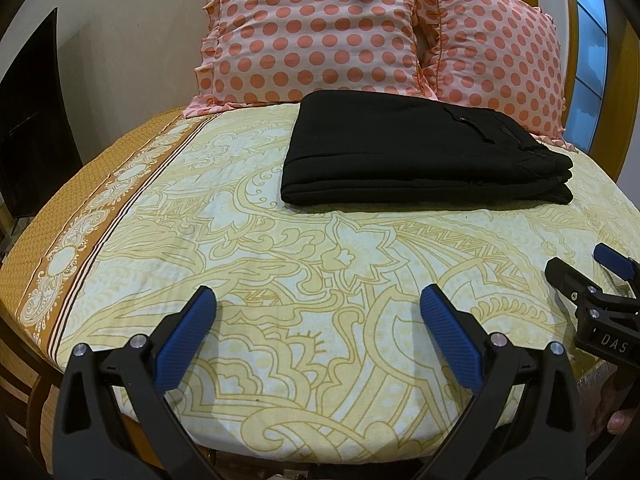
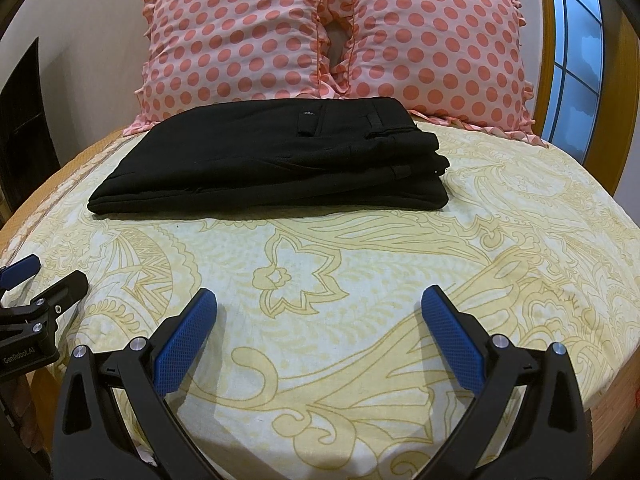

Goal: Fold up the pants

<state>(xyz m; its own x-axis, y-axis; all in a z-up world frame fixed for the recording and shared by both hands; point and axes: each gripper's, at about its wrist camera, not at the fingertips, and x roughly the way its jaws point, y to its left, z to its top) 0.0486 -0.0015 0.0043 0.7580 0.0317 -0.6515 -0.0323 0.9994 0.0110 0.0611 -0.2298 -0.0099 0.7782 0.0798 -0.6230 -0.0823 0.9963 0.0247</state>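
Black pants [image 1: 420,152] lie folded into a flat rectangular stack on the yellow patterned bed sheet [image 1: 280,264], near the pillows; they also show in the right wrist view [image 2: 272,160]. My left gripper [image 1: 318,300] is open and empty, over the sheet well short of the pants. My right gripper [image 2: 318,300] is open and empty, also short of the pants. The right gripper shows at the right edge of the left wrist view [image 1: 588,272], and the left gripper at the left edge of the right wrist view [image 2: 44,276].
Two pink polka-dot pillows [image 1: 320,32] [image 2: 432,48] stand against the wall behind the pants. A window with a wooden frame [image 2: 576,52] is at the right. A dark cabinet [image 1: 32,128] stands left of the bed. The bed's front edge is under the grippers.
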